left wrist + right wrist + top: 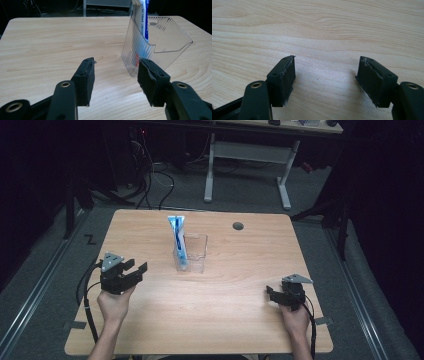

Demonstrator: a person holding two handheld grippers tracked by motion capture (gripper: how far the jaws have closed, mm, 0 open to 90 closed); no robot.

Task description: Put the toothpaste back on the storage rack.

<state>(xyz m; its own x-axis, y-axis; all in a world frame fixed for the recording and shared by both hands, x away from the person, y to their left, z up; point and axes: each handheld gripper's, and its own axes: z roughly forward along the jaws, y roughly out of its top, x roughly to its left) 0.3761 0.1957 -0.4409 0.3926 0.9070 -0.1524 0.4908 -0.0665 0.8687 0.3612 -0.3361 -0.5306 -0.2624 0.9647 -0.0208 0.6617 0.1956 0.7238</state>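
Your left gripper (116, 72) is open and holds nothing. Just ahead of its right jaw stands the clear box (160, 42) with the blue and white tube (143, 17) inside. Your right gripper (325, 75) is open too, over bare table (319, 30). From above, the box (196, 251) sits well ahead of both.

Your right gripper (325, 75) hovers low over the pale wooden table (317, 27), its two black jaws spread wide apart with only bare woodgrain between them.
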